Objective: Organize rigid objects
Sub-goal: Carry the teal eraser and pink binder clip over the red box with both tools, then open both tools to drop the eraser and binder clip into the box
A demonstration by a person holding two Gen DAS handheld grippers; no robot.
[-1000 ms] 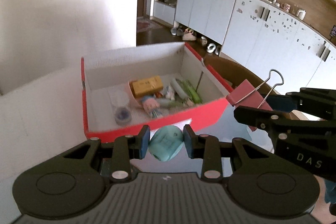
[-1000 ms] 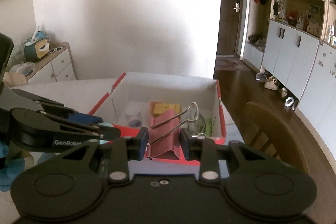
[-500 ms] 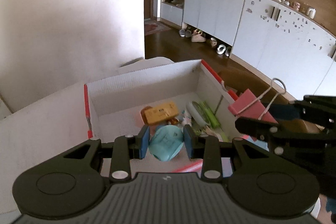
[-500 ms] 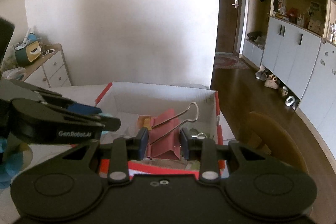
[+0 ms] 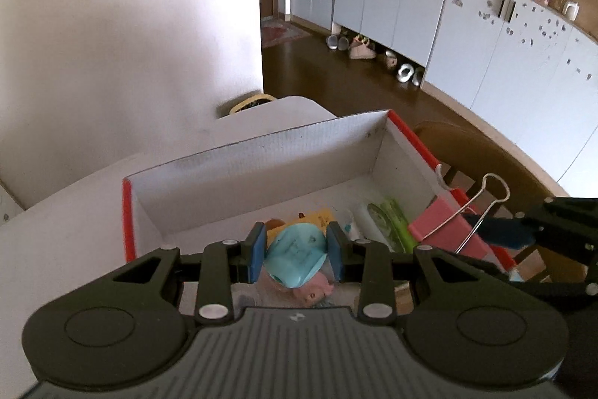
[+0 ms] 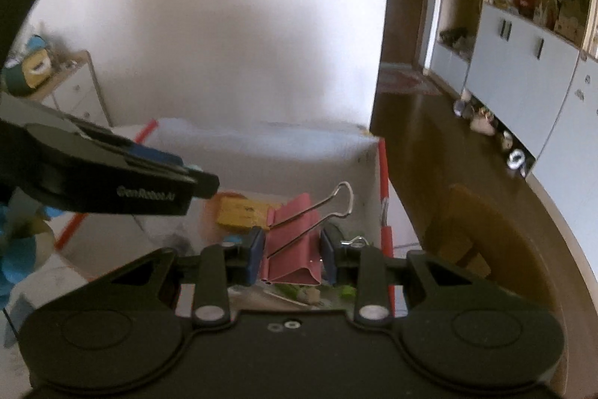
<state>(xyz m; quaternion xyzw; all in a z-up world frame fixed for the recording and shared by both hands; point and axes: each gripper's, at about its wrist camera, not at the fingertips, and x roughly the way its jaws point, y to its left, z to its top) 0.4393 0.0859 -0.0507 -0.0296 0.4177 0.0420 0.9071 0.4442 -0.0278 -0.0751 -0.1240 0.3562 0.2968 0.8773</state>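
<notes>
Two hand-held grippers hang over your red-edged cardboard box point(image 5: 239, 174) on the white counter point(image 5: 56, 230): your left hand-held gripper point(image 5: 295, 255) clamps a light-blue plastic piece point(image 5: 293, 255), and your right hand-held gripper point(image 6: 291, 255) clamps a pink binder clip point(image 6: 293, 249) near the box's right wall.

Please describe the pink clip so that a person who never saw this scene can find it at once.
Find the open red box with white inner walls. Above its right side, the right gripper holds the pink binder clip. Only it has silver wire handles; the turquoise object in the left gripper has none.
</notes>
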